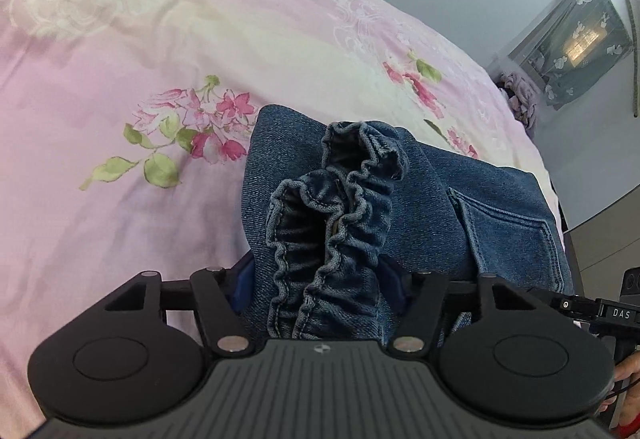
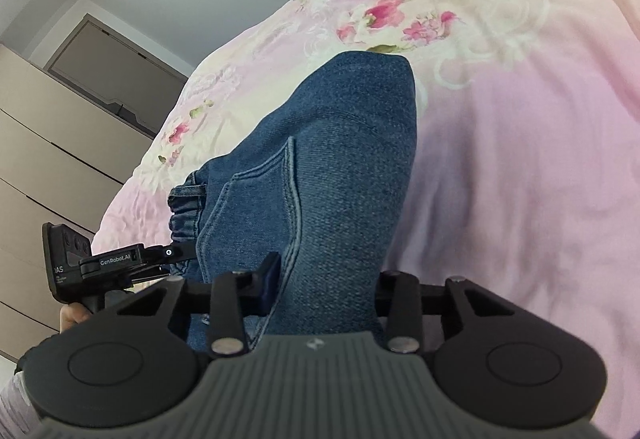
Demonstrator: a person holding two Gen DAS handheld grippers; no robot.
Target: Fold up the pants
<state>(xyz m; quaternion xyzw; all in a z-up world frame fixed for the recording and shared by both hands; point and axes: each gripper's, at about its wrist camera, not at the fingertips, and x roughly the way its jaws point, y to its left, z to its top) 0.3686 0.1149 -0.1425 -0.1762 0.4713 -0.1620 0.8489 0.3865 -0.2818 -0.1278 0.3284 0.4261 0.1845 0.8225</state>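
Blue denim pants [image 1: 360, 207] lie bunched on a pink floral bedsheet [image 1: 120, 119]. In the left wrist view the gathered elastic waistband [image 1: 332, 215] is pinched in my left gripper [image 1: 320, 287], whose blue pads are mostly hidden by denim. A back pocket [image 1: 508, 239] shows to the right. In the right wrist view my right gripper [image 2: 324, 287] is shut on the pants [image 2: 344, 159] next to the pocket seam [image 2: 292, 199]. The left gripper [image 2: 120, 263] shows at the left, holding the waistband [image 2: 188, 207].
The bedsheet [image 2: 520, 119] fills most of both views. A beige wardrobe [image 2: 40, 159] stands to the left in the right wrist view. A curtained window [image 1: 580, 39] and a grey wall lie beyond the bed's far edge.
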